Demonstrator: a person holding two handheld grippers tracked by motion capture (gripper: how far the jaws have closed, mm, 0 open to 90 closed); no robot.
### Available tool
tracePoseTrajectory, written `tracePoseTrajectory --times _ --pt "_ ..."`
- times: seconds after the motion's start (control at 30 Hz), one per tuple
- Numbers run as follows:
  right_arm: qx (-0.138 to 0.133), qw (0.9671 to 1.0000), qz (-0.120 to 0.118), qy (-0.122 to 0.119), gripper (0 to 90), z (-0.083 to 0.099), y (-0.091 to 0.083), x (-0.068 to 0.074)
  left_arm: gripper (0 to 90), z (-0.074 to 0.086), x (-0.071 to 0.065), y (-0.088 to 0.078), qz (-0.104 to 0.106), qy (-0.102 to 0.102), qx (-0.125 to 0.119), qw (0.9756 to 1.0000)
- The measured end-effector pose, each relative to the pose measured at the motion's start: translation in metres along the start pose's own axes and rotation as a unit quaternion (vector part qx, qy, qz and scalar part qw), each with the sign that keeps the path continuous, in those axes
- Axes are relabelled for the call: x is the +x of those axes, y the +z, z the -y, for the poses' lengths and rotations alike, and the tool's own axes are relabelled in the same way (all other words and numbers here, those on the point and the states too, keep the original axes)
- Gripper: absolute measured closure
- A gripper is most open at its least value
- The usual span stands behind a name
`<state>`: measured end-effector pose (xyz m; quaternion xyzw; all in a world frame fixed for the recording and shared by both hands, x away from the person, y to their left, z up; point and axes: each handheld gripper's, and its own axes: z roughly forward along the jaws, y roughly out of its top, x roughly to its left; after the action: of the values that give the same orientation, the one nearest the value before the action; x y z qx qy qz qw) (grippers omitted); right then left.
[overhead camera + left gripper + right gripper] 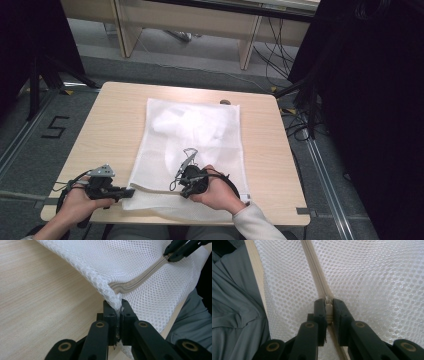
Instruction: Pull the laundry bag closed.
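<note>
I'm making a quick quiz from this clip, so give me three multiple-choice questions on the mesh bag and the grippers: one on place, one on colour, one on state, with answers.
1. Where does the left hand-held gripper grip the mesh bag?
A. at its corner by the zipper's end
B. at its far edge
C. in its middle

2. What colour is the mesh bag?
A. blue
B. white
C. black

3. How do the right hand-held gripper's jaws stand?
A. wide open above the bag
B. shut on nothing
C. shut on the zipper pull

Answers: 1 A, the left gripper view shows mesh pinched where the zipper ends; 2 B, white netting in every view; 3 C, the right gripper view shows the jaws pressed on the pull.
</note>
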<state>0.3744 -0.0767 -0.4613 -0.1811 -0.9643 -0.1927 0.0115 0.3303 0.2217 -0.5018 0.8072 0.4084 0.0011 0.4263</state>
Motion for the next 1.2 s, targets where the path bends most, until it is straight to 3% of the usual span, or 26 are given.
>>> tracePoseTrajectory --times 0.03,0.13,0.23,0.27,0.43,0.5,0.6,1.2 --pt "0.001 1.0 0.004 0.008 82.2 0.0003 -0.0002 0.0006 85.3 0.0 0.0004 -0.0002 -0.001 0.002 0.002 1.0" --pt "0.003 0.9999 0.013 0.001 82.3 0.0016 -0.0003 -0.0008 85.3 0.0009 0.0 0.0009 -0.004 0.0 -0.008 1.0" --pt "0.001 1.0 -0.001 0.004 82.2 0.003 -0.0012 -0.0014 85.3 0.0 0.0003 -0.0002 0.0 0.002 0.002 1.0" --pt "0.002 0.9999 0.002 0.012 82.3 0.0032 -0.0016 -0.0001 85.3 0.0001 0.0003 -0.0002 -0.001 0.002 0.002 1.0" --pt "0.001 1.0 0.003 0.006 82.3 0.0038 -0.0023 -0.001 85.3 0.0 0.0006 -0.0003 -0.001 0.002 0.003 1.0" --pt "0.002 1.0 0.003 0.008 82.2 0.0049 -0.003 -0.0017 85.3 0.0008 0.0 0.0009 -0.003 0.0 -0.008 1.0" --pt "0.002 1.0 0.005 0.005 82.3 0.0058 -0.0025 -0.002 85.3 0.0002 0.0002 -0.0002 -0.004 0.002 0.002 1.0" --pt "0.002 0.9999 0.008 0.01 82.3 0.0087 -0.0048 -0.002 85.3 0.0007 0.0001 0.0005 -0.006 0.001 -0.003 1.0"
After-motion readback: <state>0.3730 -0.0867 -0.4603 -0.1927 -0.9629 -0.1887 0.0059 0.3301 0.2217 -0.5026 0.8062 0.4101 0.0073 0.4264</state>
